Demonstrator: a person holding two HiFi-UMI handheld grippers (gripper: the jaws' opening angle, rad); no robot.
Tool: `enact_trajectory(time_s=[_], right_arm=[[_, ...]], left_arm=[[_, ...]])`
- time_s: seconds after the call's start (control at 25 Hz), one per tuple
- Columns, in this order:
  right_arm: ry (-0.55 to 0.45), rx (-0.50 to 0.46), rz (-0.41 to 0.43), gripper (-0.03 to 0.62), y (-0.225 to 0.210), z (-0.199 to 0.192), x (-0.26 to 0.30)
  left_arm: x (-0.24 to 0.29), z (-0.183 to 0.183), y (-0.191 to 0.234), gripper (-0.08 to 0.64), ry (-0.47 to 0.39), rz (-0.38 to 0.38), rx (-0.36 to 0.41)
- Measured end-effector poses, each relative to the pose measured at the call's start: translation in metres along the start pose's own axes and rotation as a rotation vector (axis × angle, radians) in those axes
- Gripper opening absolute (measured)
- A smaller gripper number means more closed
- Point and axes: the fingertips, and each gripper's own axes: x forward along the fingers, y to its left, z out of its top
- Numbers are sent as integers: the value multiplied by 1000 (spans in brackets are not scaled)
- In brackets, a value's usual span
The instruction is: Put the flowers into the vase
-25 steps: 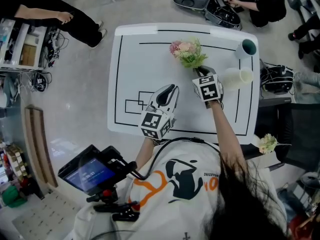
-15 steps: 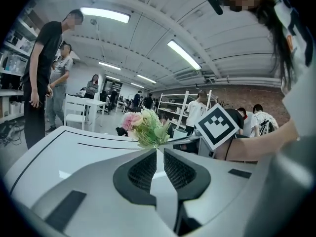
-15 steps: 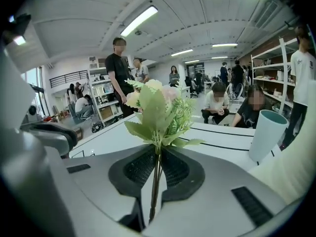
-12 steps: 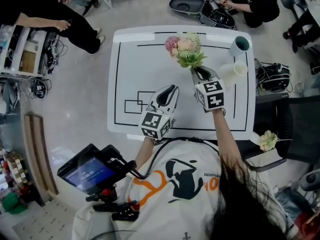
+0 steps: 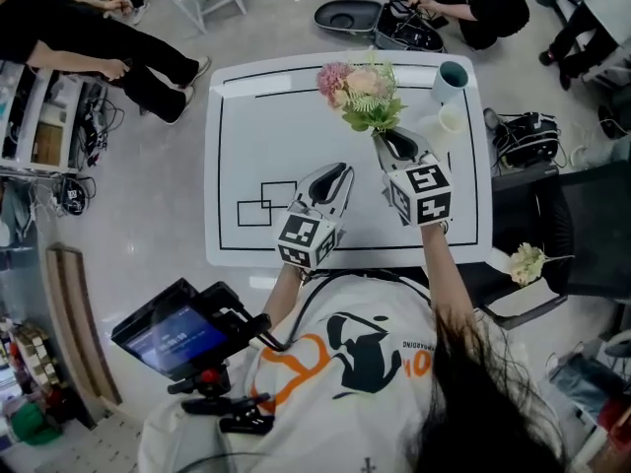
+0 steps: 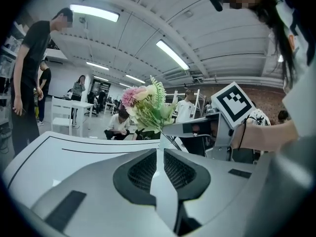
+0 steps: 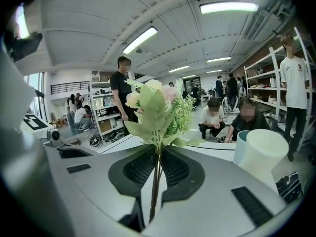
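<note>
**Head view:** the flowers (image 5: 360,95) are already off the table (image 5: 246,146), clamped by the stems in the right gripper (image 5: 392,144) and held over the far half of the table. Nothing's been dropped into a vase yet, so the pickup can be called done and the insertion is what's left. Two tall cups are parked at the far right corner, a white vase (image 5: 449,118) and a teal-lined vase (image 5: 454,75) just behind it. Which one is meant can't be told. The blooms are pointed away from the person, toward the far edge and a bit left, with the stems trailing back into the claw. The left gripper (image 5: 332,173) is held nearer, over the middle.

**Left gripper view:** its pads are seen drawn together with nothing between them. The bunch is seen side-on, long axis tilted, heads higher than stem ends.

**Right gripper view:** the thin stems are pinched between the pads and run out along the jaw line, blooms fanned beyond the tips. The white vase is off to the right, apart from the bunch. The stem ends would probably have to be swung downward before lowering.
</note>
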Motion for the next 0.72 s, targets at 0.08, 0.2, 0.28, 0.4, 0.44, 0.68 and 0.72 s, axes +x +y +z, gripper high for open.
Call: enact_trajectory(time_s=[0.08,0.2,0.28,0.4,0.44,0.68,0.72], right_arm=[[-23,2,-9,43,-1,8,-9],[-49,5,-26,43,-6,18,-24],[-65,7,-38,44,-11,22,-34],[-95,10,-56,43,-21,32,-50],[-108,12,-63,44,-25,35,-56],[-193,53,-99,43,-50,58,-86],[-209,60,-102,43,-54,62,-90]], left_arm=[[2,3,-4,52,-2,-17,4],[8,6,-14,52,-3,-48,13],[15,7,-23,52,-5,-69,19],[26,11,-37,52,-6,-104,28],[30,12,-41,52,-6,-117,32],[53,19,-66,52,-6,-187,57],[56,20,-70,54,-6,-198,60]])
